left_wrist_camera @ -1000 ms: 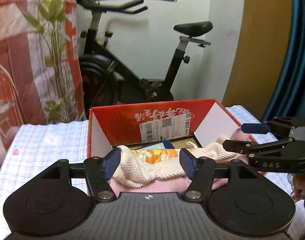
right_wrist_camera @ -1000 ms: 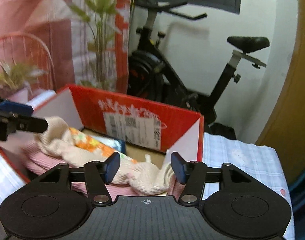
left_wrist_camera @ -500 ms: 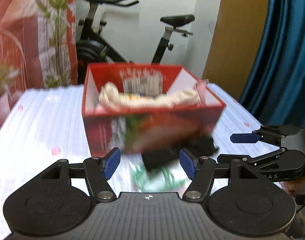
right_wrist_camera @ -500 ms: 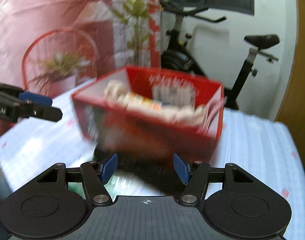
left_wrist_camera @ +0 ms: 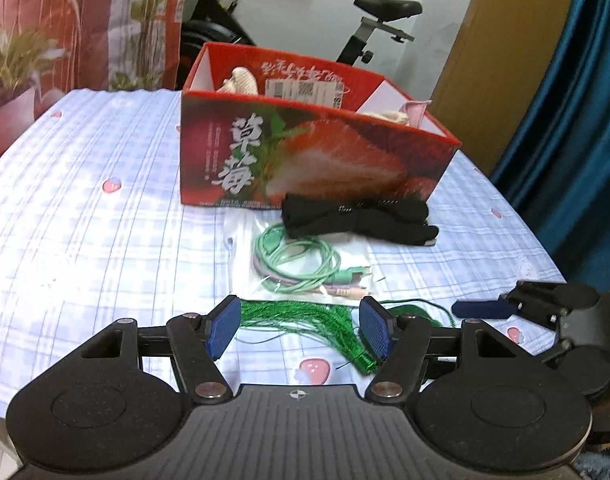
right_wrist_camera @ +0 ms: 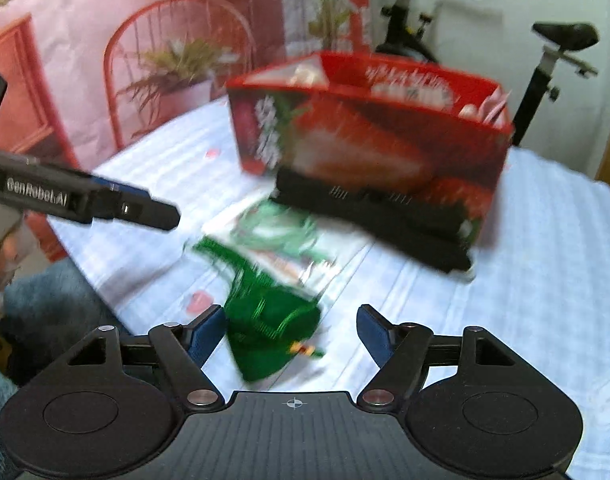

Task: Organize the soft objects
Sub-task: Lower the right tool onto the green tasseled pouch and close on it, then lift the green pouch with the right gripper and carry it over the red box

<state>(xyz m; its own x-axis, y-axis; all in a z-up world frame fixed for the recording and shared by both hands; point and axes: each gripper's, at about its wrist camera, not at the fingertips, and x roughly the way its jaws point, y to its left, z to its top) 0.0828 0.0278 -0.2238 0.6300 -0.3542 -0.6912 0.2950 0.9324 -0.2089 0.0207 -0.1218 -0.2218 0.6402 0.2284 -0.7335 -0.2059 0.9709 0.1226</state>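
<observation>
Left wrist view shows one red box [left_wrist_camera: 305, 152] on the checked tablecloth [left_wrist_camera: 85, 200], cream knitwear [left_wrist_camera: 241, 80] and a pink piece [left_wrist_camera: 417, 110] inside. Before the box lie one bagged cable coil [left_wrist_camera: 297, 260], one green tinsel tassel [left_wrist_camera: 305, 316] and one black cloth bundle [left_wrist_camera: 357, 220]. Left gripper [left_wrist_camera: 297, 330] and right gripper [right_wrist_camera: 291, 330] both gape wide, empty. A second ago they hovered over the box's knitwear; now both have drawn back.

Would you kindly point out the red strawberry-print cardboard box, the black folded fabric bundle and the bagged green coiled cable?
Red strawberry-print cardboard box [left_wrist_camera: 305, 160]: left wrist view, front printed wall.
Black folded fabric bundle [left_wrist_camera: 357, 220]: left wrist view, its middle.
Bagged green coiled cable [left_wrist_camera: 297, 260]: left wrist view, coil's centre loops.
</observation>
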